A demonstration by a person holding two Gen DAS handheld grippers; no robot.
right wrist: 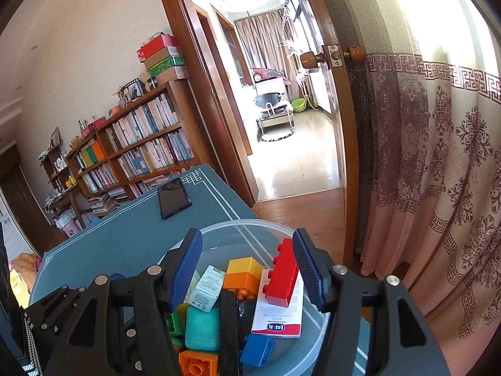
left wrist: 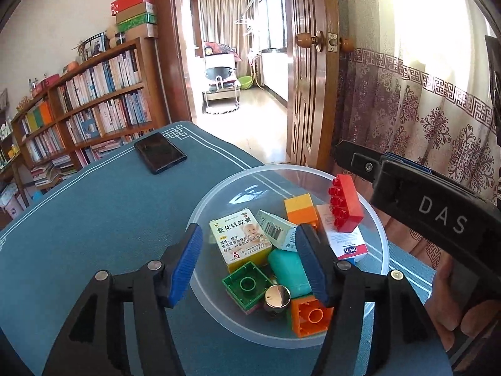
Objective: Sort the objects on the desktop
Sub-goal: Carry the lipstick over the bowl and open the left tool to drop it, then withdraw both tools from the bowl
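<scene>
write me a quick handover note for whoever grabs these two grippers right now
Left gripper: open, empty, over the clear bowl.
Right gripper: open, the red brick between its pads, not visibly pressed, resting on the white box.
In the bowl: bricks, medicine boxes, a teal case, a metal cap.
Left: only the black phone lies outside on the blue mat.

Both wrist views close above clear bowl (left wrist: 380, 228), angled down toward doorway; share bowl (right wrist: 250, 228), phone (left wrist: 160, 152).
</scene>
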